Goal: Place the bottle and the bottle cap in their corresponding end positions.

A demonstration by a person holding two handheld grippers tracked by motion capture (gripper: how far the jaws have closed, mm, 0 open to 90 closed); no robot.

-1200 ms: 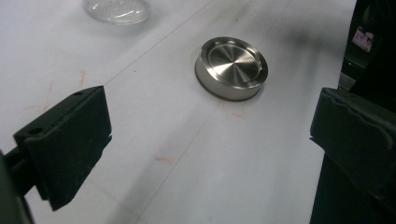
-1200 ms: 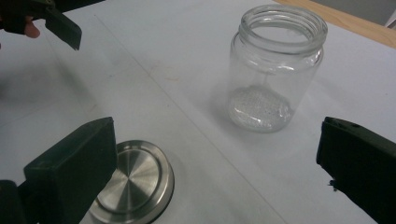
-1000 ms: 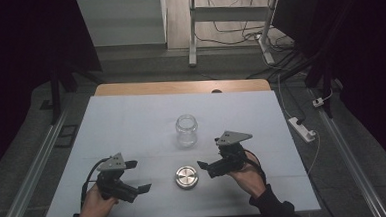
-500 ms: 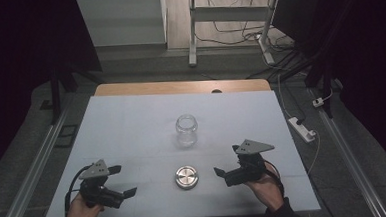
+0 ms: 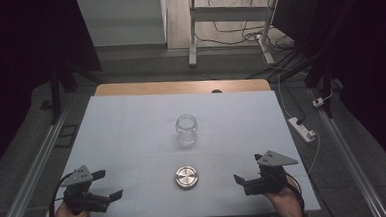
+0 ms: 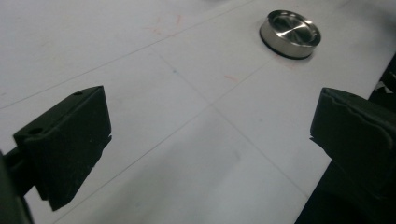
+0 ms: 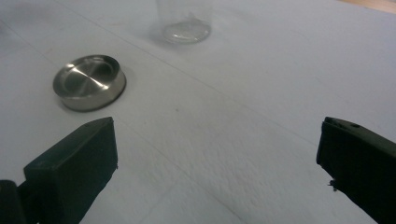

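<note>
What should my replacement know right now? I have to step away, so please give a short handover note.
Left claw: open, empty, low at the table's near left corner.
Right claw: open, empty, near the right front edge.
Jar: upright mid-table, no lid on.
Lid: flat on the table in front of the jar, between the claws, touched by neither.
Done: nothing gripped.
Left: probably hold the jar, fit the lid.

A lab: dark curtains, floor rails (image 5: 31, 167), trailing cables (image 5: 236, 23) and a power strip (image 5: 302, 129) surround the white counter (image 5: 131, 121).
</note>
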